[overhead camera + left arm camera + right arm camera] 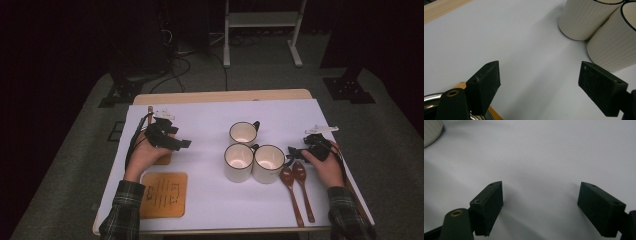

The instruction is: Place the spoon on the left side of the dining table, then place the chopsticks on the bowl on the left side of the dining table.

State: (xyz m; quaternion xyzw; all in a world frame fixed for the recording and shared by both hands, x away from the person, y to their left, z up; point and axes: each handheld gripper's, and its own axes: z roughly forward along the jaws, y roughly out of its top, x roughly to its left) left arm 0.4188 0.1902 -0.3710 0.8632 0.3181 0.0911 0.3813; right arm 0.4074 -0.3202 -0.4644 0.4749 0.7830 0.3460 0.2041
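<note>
Three cream mugs with dark rims stand close together mid-table: one at the back (243,133), one front left (238,161), one front right (268,163). My left gripper (182,143) hovers to their left, open and holding nothing. In the left gripper view its fingertips (539,85) frame bare white cover, with two ribbed mugs (584,20) at the upper right. My right gripper (291,152) sits just right of the front right mug, above two wooden spoons (295,190). Its jaws (540,205) stand wide open over the white cover, nothing between them.
A square wooden coaster (163,195) with dark markings lies at the front left. A second coaster (164,159) lies partly under my left hand. A white sheet (210,117) covers the wooden table (220,95). A metal stand (262,30) is on the floor beyond.
</note>
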